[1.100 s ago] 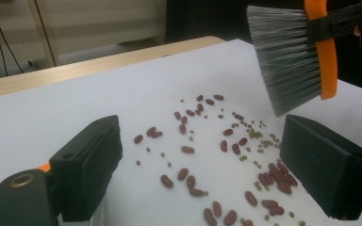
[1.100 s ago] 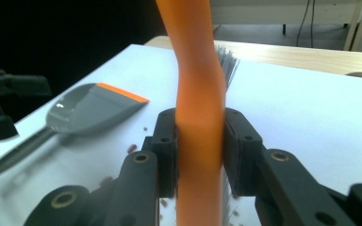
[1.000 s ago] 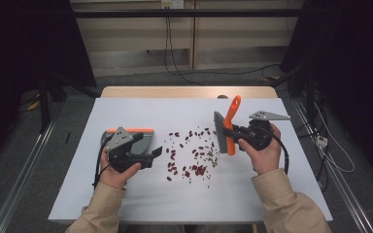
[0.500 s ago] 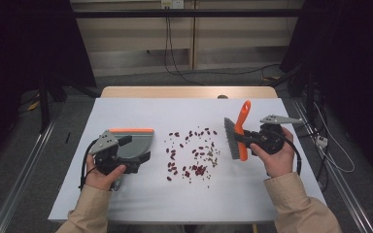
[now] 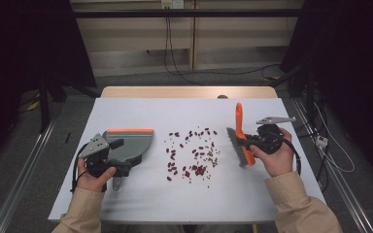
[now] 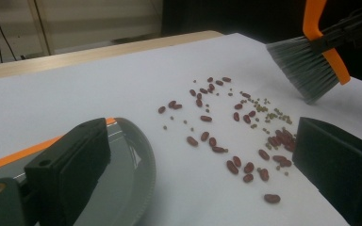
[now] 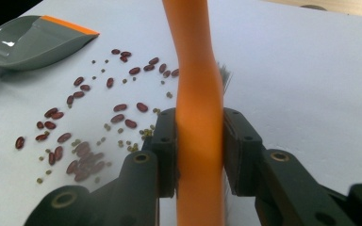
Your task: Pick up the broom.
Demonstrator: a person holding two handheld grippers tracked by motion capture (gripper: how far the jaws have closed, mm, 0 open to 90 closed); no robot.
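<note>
No brand, label or writing can be read on anything here.

In the high view the dustpan [image 5: 128, 144] lies left of centre on the pale, matte surface [image 5: 184, 204]: a smooth grey plastic scoop, shallow and curved at the rim, with an orange strip along its far lip. The left gripper [image 5: 108, 158] sits just at its near left end. In the left gripper view its blocky black fingers [image 6: 70, 165] stand wide apart, having just been opening; the grey pan curves beside the left-hand finger, and whether it touches is unclear. Nothing is pinched between them.

The beans [image 5: 192, 155] are scattered at the centre of the frame, between dustpan and brush: glossy dark-red, kidney-shaped ones mixed with much smaller round greenish-tan grains, thickest at the lower right of the patch.

The brush [image 5: 240, 141] stands right of centre, just beside the scatter, with a smooth, slightly waisted orange plastic handle pointing away up the frame and a fan of stiff grey bristles angled toward the beans. The right gripper [image 5: 252, 142] has its fingers [image 7: 165, 150] clamped on the handle from both sides, as the right gripper view shows closely.
</note>
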